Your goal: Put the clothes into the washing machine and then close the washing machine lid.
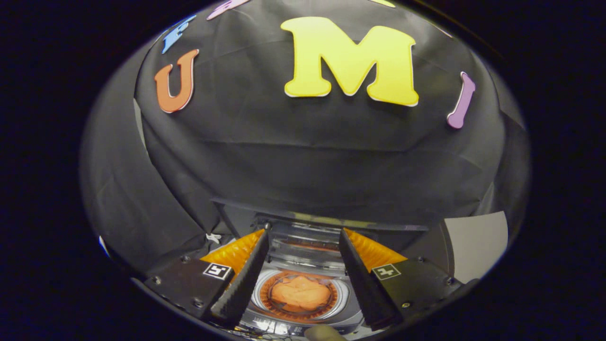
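Observation:
An orange garment (300, 292) lies bunched in the round drum of the washing machine (303, 315), seen from above between my fingers. The machine's clear lid (303, 246) stands raised beyond the drum, reflecting some orange. My gripper (303, 237) hovers over the machine, open, with nothing between its fingers. The drum sits below the gap between the two fingers, closer to me than the fingertips.
Black cloth hangs as the booth's wall (303, 156) right behind the machine. A pale panel (476, 241) stands to the right of the right finger. A small rounded object (322, 333) shows at the machine's near edge.

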